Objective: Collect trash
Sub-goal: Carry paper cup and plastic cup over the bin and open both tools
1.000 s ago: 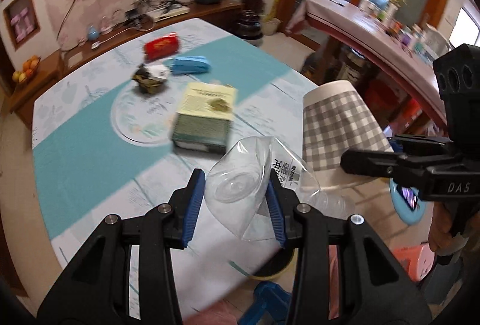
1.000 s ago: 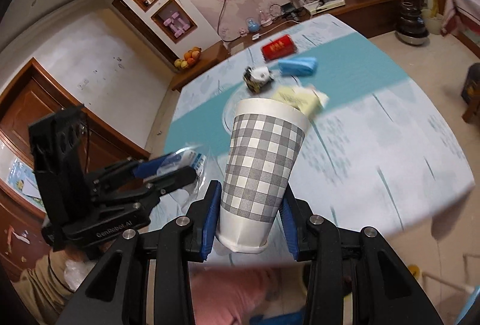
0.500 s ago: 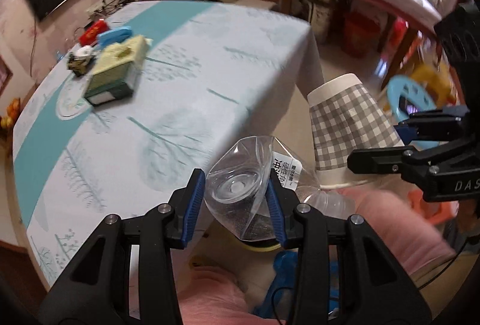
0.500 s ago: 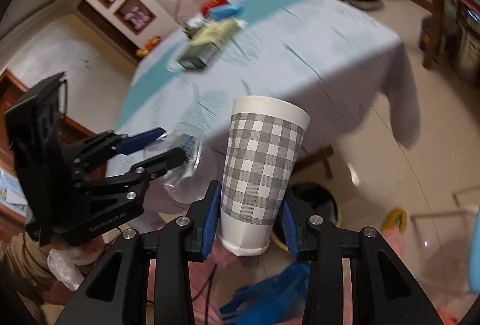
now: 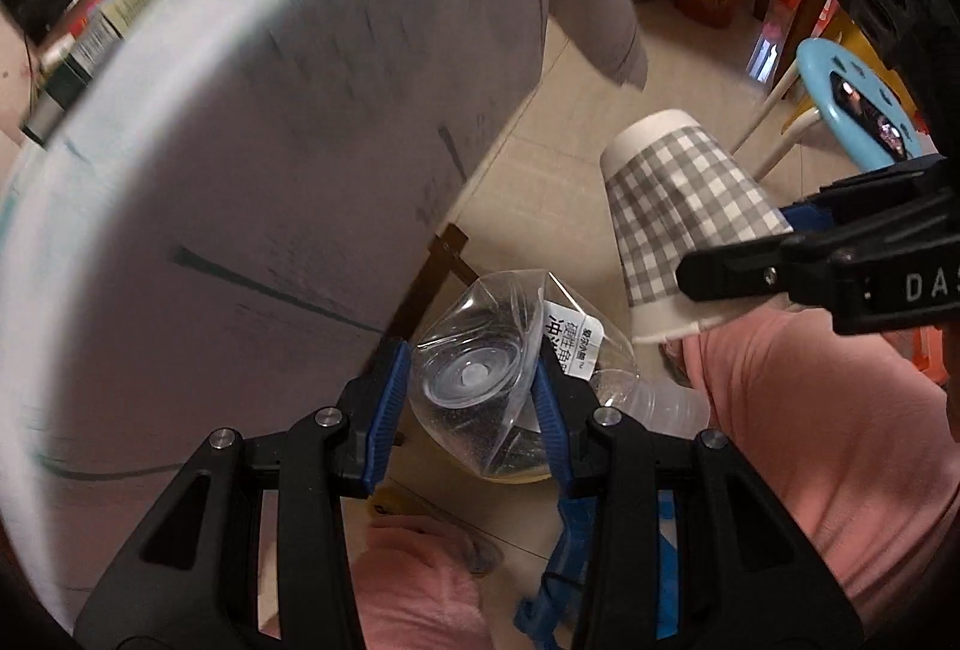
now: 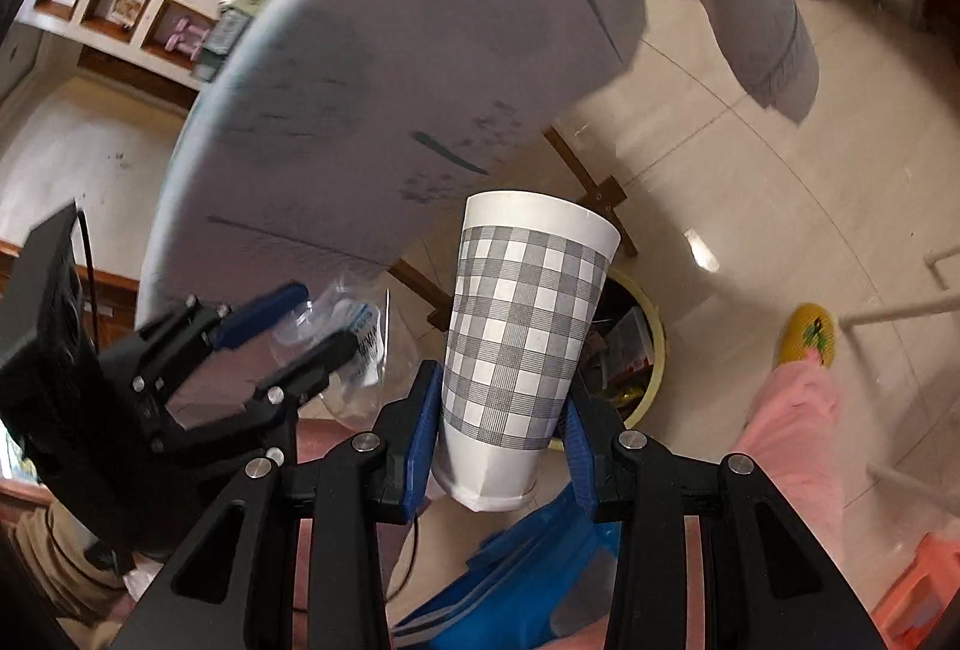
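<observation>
Both items lengthwise (fingers' line).

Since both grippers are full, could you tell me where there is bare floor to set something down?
Bare tile lies right of the yellow bin, toward the yellow slipper. Crowded: around the bin, between the tablecloth and the person's pink legs.

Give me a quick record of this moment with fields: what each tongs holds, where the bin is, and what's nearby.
left tongs: shut on crushed clear plastic bottle
right tongs: shut on grey-checked white paper cup, gripped near its base
bin: yellow-rimmed trash bin on the floor, behind the cup, rubbish inside
nearby: table edge with pale hanging tablecloth; beige tiled floor
task status: both items not yet dropped
</observation>
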The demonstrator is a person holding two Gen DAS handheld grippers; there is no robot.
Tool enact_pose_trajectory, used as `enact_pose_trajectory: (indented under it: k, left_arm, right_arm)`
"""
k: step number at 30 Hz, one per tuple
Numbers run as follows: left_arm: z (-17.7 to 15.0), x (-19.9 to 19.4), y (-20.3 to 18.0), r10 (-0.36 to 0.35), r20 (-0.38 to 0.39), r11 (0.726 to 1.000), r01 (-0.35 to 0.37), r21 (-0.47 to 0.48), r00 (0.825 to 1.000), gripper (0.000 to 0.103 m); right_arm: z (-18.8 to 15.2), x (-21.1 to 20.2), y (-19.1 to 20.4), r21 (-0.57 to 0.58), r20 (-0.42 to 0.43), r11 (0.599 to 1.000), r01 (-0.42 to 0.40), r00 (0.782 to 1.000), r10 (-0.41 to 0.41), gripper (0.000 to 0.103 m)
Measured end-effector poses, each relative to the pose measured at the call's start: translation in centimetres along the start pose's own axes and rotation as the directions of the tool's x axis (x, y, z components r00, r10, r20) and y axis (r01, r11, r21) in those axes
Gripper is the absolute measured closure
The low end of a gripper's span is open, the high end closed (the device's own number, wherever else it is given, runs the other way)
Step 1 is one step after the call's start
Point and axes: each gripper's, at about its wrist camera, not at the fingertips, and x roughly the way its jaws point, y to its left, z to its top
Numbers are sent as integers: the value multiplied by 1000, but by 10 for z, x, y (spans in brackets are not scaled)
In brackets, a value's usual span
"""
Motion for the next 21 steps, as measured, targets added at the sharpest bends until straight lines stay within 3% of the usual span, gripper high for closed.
enact_pose_trajectory:
  k: [11, 17, 19, 21]
  left_arm:
    - [-11, 89, -9, 34, -85, 999, -31, 38, 996, 66]
    - [-12, 112, -13, 73, -96, 993, -64, 95, 993, 65]
    - [-11, 116, -15, 79, -106, 992, -67, 107, 991, 62]
    - [-11, 119, -14, 84, -104, 991, -73, 111, 991, 50]
  right_arm:
    - [3, 118, -40, 84, -119, 995, 58, 992, -48, 66]
    - [12, 163, -45, 114, -144, 990, 81, 988, -64, 59]
    - [13, 171, -47, 123, -154, 989, 77, 986, -57, 58]
    - [13, 178, -45, 125, -169, 989, 73, 984, -51, 55]
